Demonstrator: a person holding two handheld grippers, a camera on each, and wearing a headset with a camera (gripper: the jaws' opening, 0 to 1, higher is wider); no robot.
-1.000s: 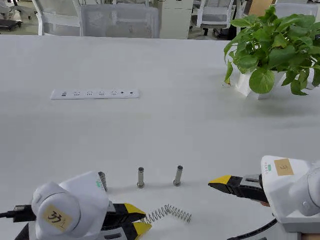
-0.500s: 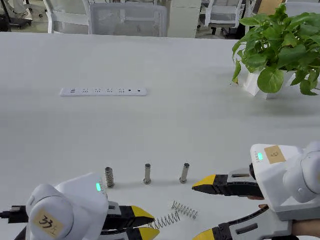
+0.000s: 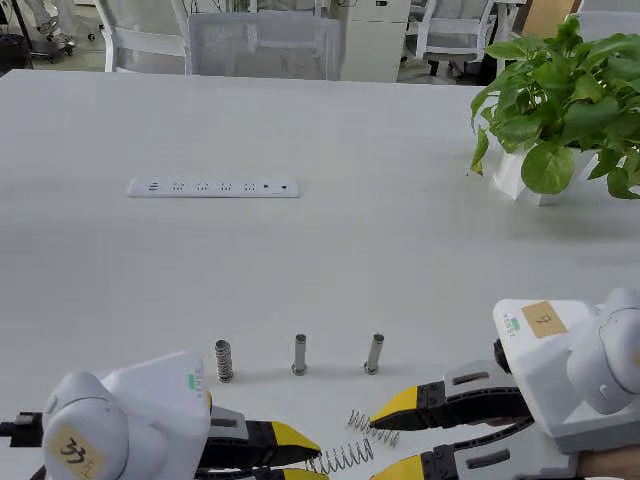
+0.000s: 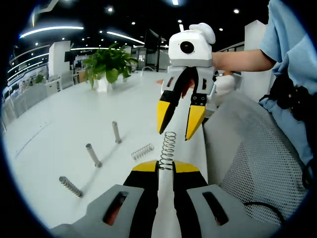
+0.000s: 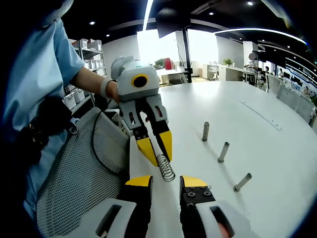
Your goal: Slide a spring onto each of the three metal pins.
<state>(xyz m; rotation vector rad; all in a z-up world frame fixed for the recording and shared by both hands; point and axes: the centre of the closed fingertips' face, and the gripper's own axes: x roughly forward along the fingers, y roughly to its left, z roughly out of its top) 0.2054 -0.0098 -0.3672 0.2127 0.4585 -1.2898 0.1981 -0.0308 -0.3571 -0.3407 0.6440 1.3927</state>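
Your left gripper is clamped tight on one end of a thin coiled steel spring. The rest of the coil sticks out past the yellow tips, with its long axis in line with the jaws. In the left gripper view it points up the middle of the frame at your right gripper, which faces it with jaws parted and nothing held. In the right gripper view the coil's free end sits just above the gap between that gripper's tips, so the right gripper is well placed to take or steady it.

In the lower middle of the head view, three pins stand upright in a row on the white desk. The left pin already wears a fitted spring. The middle pin and right pin are bare, just above both grippers in the frame, with open desk around them. The held coil lies roughly flat, so I judge it must be turned end-down over a bare pin before it can slide on.

A loose spring lies on the desk just below the right pin, close to the right gripper's upper tip; I cannot tell if they touch. Mind you don't knock it. The white power strip and the potted green plant sit well apart, toward the top of the frame.
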